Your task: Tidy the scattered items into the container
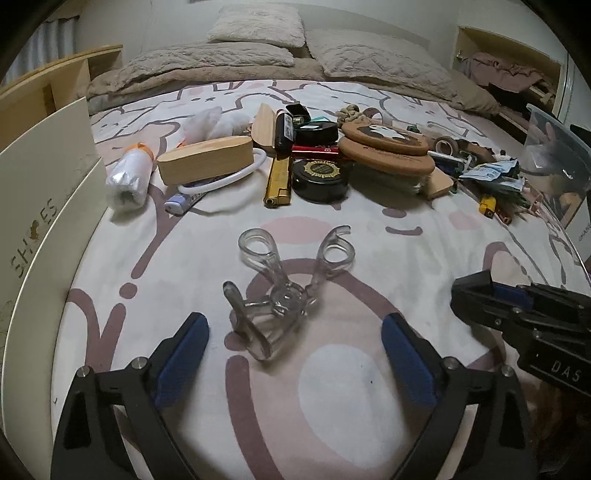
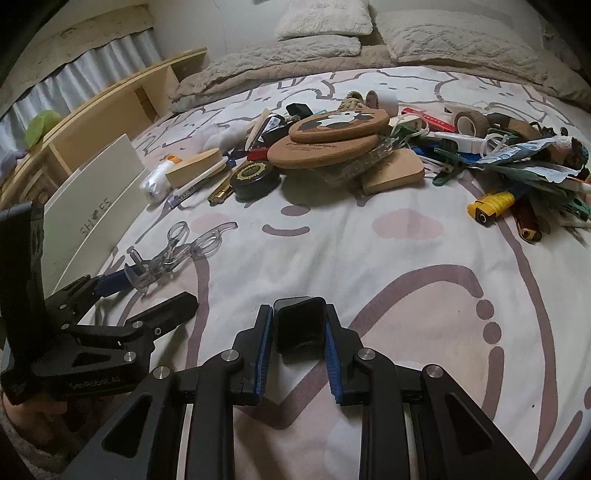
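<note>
Left claw [image 1: 295,354] stood wide open around the clear eyelash curler [image 1: 280,295], pads off it; right claw [image 2: 299,347] gripped a small black block [image 2: 300,325]; beyond, the heaped clutter [image 1: 332,155] lay unsorted; the clear container [image 1: 557,155] sat far right.

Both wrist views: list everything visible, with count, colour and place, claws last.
eyelash curler: one, clear plastic, on the bedspread between the open left pads
bedspread: one, white with mauve and pink pattern
cork coasters: two, tan, stacked mid-pile
round tins: two, black
gold lighter: one, left of the front tin
wooden block: one, light, left
yellow lighter: one, right
shoe box: one, cream, far left
clear container: one, far right
pillows: several, beige, back
left claw: open, nothing held
right claw: shut on small black block
</note>
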